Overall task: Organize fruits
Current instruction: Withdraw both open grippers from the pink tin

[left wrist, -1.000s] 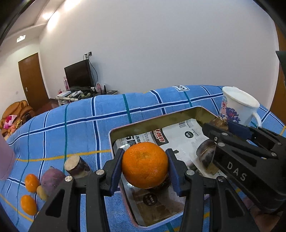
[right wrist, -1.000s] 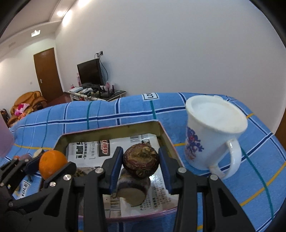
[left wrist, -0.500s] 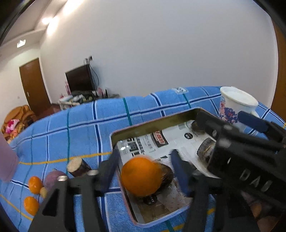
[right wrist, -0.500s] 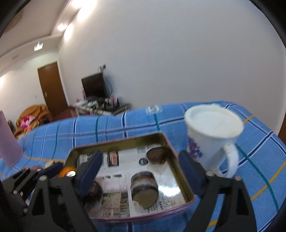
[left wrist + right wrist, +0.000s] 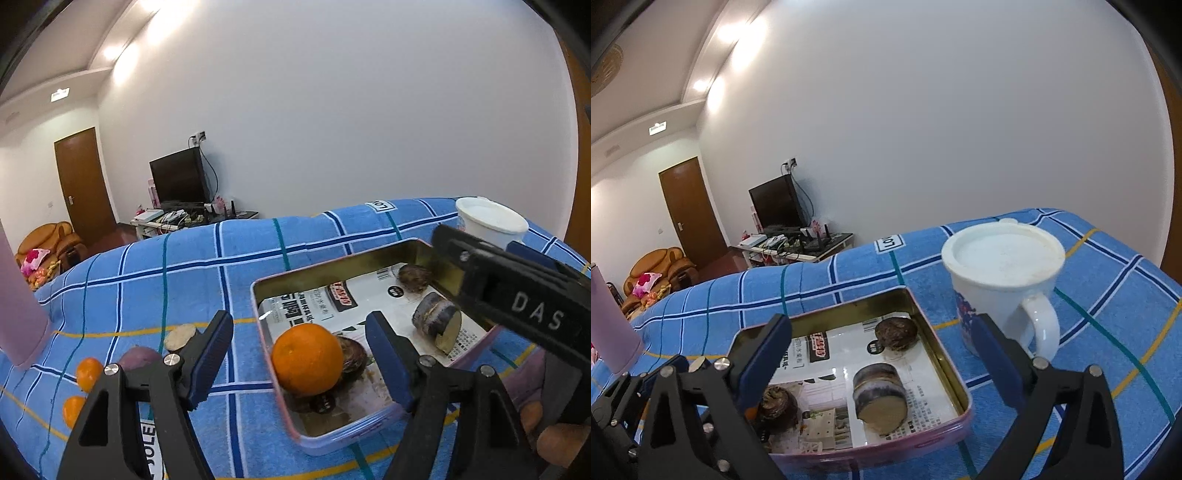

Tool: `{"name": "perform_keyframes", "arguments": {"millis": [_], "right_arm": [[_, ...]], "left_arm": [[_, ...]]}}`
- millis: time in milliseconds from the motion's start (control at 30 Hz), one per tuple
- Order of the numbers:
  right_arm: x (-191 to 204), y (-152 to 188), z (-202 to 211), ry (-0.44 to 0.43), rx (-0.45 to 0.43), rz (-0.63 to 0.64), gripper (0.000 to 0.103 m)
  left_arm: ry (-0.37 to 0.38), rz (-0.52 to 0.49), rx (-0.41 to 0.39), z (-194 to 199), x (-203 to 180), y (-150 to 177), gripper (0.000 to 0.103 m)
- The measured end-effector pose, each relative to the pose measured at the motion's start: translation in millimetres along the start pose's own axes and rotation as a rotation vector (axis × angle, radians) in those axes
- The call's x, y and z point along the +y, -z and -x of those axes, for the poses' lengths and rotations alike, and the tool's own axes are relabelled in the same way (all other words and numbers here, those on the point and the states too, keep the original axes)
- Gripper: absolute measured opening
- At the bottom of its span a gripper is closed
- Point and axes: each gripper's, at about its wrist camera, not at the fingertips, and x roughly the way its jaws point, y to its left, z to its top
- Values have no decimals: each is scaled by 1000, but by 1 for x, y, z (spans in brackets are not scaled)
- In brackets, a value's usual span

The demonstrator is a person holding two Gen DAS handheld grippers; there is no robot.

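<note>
A metal tray (image 5: 334, 266) lined with printed paper lies on the blue checked cloth. An orange (image 5: 306, 358) rests inside its near left corner against a dark brown fruit (image 5: 352, 359). My left gripper (image 5: 297, 326) is open around the orange, its pads clear of it. In the right wrist view the tray (image 5: 955, 373) holds a round brown fruit (image 5: 896, 333), a cut purple-skinned piece (image 5: 880, 395) and another dark fruit (image 5: 777, 406). The jaws of my right gripper (image 5: 879, 326) are opening wide above the tray, with nothing gripped between them.
A white lidded mug (image 5: 1004, 280) stands just right of the tray. Left of the tray lie two small oranges (image 5: 88, 373), a purple root (image 5: 140, 360) and a cut piece (image 5: 181, 336). A pink bottle (image 5: 18, 314) stands at the far left.
Both grippers opened. The orange left the left gripper's pads and now sits in the tray. The round brown fruit left the right gripper and lies at the tray's far side.
</note>
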Motion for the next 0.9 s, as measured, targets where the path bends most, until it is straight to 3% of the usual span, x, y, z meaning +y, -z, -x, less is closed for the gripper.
{"name": "perform_keyframes", "arguments": {"millis": [467,900], "right_arm": [[6,4,22,101,-147,68,100],[45,20,35,133,-127,147,100]], "left_arm": [[-94,34,-51,20,31,10,75],[-122,83,-42,33,58,22,75]]}}
